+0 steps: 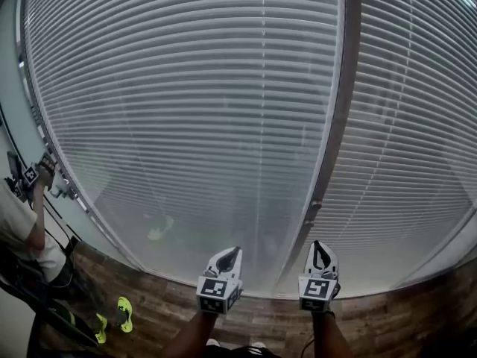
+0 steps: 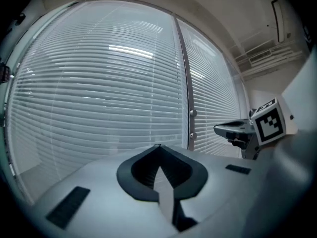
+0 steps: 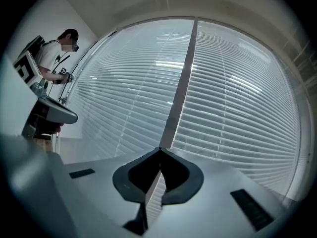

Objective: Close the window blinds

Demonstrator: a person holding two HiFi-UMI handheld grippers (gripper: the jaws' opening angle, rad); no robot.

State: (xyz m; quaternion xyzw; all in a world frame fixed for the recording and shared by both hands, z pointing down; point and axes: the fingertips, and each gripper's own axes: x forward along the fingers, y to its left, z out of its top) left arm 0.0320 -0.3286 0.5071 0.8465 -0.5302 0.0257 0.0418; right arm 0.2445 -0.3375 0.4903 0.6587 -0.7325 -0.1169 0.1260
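Observation:
White slatted window blinds (image 1: 186, 110) fill the head view, hanging down to the sill, with a second panel (image 1: 417, 140) to the right of a dark upright frame post (image 1: 337, 125). The lower slats let a dim view through. My left gripper (image 1: 228, 253) and right gripper (image 1: 320, 246) point at the bottom of the blinds, side by side and apart from the slats. Both are shut with nothing between the jaws. In the left gripper view its tips (image 2: 158, 146) meet before the blinds (image 2: 99, 93). The right gripper's tips (image 3: 160, 148) meet just below the post (image 3: 181, 88).
A person (image 1: 22, 230) stands at the far left by the window, with hands raised to its edge, and shows in the right gripper view too (image 3: 57, 58). Yellow-green shoes (image 1: 123, 313) rest on the wooden floor (image 1: 417, 319). Two knobs (image 2: 192, 114) sit on the post.

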